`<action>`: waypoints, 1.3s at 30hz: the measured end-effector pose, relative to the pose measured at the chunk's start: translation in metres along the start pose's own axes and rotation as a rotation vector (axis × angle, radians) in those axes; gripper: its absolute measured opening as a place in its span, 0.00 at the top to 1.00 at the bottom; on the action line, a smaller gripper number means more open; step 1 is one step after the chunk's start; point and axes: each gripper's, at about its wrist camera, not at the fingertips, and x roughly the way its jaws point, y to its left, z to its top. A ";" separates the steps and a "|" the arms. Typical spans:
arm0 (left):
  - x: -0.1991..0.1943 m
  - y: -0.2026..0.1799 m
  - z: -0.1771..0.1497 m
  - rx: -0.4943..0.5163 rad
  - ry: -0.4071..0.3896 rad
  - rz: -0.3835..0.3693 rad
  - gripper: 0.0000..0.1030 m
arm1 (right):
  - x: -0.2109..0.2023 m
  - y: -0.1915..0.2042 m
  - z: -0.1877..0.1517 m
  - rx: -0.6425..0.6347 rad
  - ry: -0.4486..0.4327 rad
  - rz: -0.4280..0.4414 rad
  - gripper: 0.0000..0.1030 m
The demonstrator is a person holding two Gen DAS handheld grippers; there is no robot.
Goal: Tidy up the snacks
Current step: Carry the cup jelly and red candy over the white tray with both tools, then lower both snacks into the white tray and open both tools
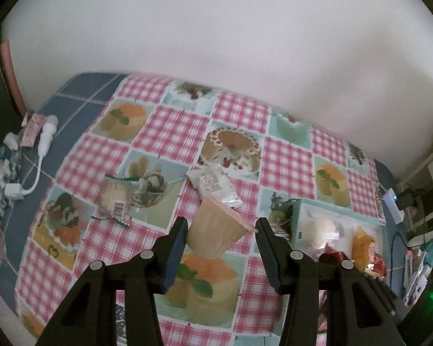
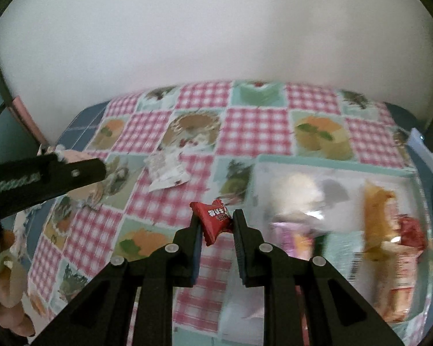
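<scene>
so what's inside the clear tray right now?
Clear tray holds a pale round bun, an orange packet and a red wrapper. Blur and glare hide what lies beneath.

- Domestic setting: table under a cake-print gingham oilcloth (image 1: 170,132), plain white wall (image 1: 216,34) at 12 o'clock.
- Household clutter: white charging cable (image 1: 40,155) at 9 o'clock, electronics pile (image 1: 418,201) at 3 o'clock.

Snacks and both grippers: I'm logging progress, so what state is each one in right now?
left gripper: shut on the jelly cup
jelly cup: held, tilted, sealed
right gripper: shut on the red candy
red candy: pinched, wrapped
white packet: lying on the tablecloth
round cake pack: lying on the tablecloth
tray: holds several snacks
</scene>
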 end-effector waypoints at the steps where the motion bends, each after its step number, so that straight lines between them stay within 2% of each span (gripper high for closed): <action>1: -0.004 -0.004 0.000 0.010 -0.008 -0.003 0.50 | -0.005 -0.006 0.002 0.016 -0.009 -0.008 0.79; 10: -0.015 -0.050 -0.006 0.114 -0.026 -0.015 0.50 | -0.045 -0.080 0.009 0.161 -0.083 -0.137 0.79; 17: -0.010 -0.103 -0.022 0.233 0.005 -0.064 0.50 | -0.058 -0.117 0.007 0.214 -0.085 -0.222 0.79; 22: -0.002 -0.141 -0.038 0.319 0.038 -0.094 0.50 | -0.061 -0.137 0.003 0.246 -0.076 -0.252 0.79; 26: 0.002 -0.161 -0.048 0.378 0.046 -0.090 0.50 | -0.064 -0.147 0.001 0.267 -0.073 -0.260 0.79; 35: 0.017 -0.178 -0.061 0.427 0.081 -0.092 0.50 | -0.057 -0.158 -0.003 0.299 -0.050 -0.249 0.79; 39: 0.031 -0.184 -0.069 0.442 0.120 -0.090 0.50 | -0.042 -0.161 -0.010 0.310 0.008 -0.252 0.79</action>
